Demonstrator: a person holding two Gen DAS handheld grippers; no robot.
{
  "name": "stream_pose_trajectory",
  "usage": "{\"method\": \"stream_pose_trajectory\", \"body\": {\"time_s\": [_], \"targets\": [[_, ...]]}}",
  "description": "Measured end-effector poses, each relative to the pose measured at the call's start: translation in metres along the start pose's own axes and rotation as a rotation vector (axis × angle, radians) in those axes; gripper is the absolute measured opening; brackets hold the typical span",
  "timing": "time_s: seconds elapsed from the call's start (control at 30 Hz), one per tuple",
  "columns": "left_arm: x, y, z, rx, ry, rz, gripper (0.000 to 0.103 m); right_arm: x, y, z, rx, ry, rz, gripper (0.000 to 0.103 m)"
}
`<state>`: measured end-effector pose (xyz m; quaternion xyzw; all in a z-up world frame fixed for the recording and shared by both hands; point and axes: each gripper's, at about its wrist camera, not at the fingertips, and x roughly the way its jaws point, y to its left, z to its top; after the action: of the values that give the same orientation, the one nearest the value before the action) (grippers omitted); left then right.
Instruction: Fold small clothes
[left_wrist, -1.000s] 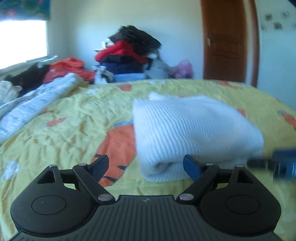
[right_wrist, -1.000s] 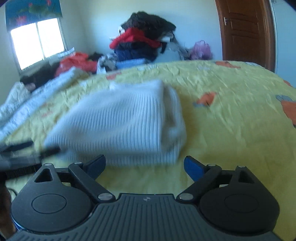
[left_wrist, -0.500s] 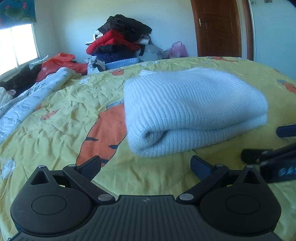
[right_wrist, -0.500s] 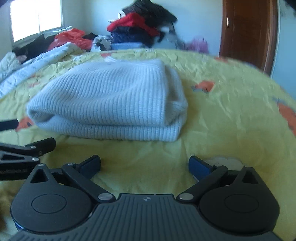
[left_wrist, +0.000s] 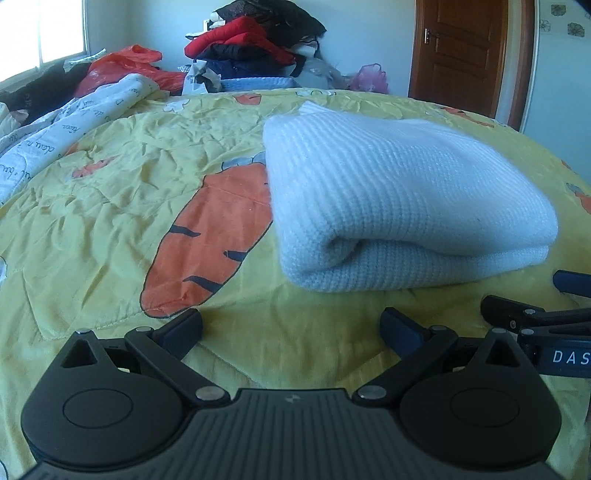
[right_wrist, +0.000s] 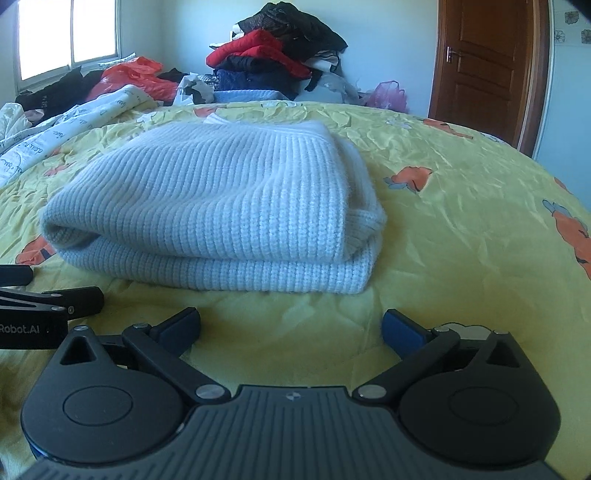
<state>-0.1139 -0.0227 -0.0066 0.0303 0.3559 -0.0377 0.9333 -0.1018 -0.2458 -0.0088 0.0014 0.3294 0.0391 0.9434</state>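
A white knitted sweater (left_wrist: 399, 199) lies folded in a thick flat bundle on the yellow carrot-print bedspread (left_wrist: 110, 206). It also shows in the right wrist view (right_wrist: 221, 210). My left gripper (left_wrist: 291, 328) is open and empty, just short of the sweater's near left corner. My right gripper (right_wrist: 291, 328) is open and empty, just short of the sweater's near edge. The right gripper's fingers (left_wrist: 517, 314) show at the right edge of the left wrist view. The left gripper's fingers (right_wrist: 74, 299) show at the left edge of the right wrist view.
A pile of clothes (right_wrist: 273, 62) rises beyond the bed's far edge. A white printed quilt (left_wrist: 55, 140) and red and black items (right_wrist: 122, 77) lie at the far left under a window. A brown door (right_wrist: 484, 66) stands at the right.
Both grippers have pulled back from the folded sweater and come lower toward the bedspread. The sweater lies still in its folded shape.
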Motion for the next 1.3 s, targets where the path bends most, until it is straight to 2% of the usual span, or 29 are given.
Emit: {"method": "stream_pose_trajectory", "body": {"time_s": [1.3], "targets": [[0.0022, -0.0002, 0.0013, -0.002, -0.002, -0.002, 0.103, 0.0027, -0.001, 0.0008, -0.002, -0.003, 0.001, 0.103]]}}
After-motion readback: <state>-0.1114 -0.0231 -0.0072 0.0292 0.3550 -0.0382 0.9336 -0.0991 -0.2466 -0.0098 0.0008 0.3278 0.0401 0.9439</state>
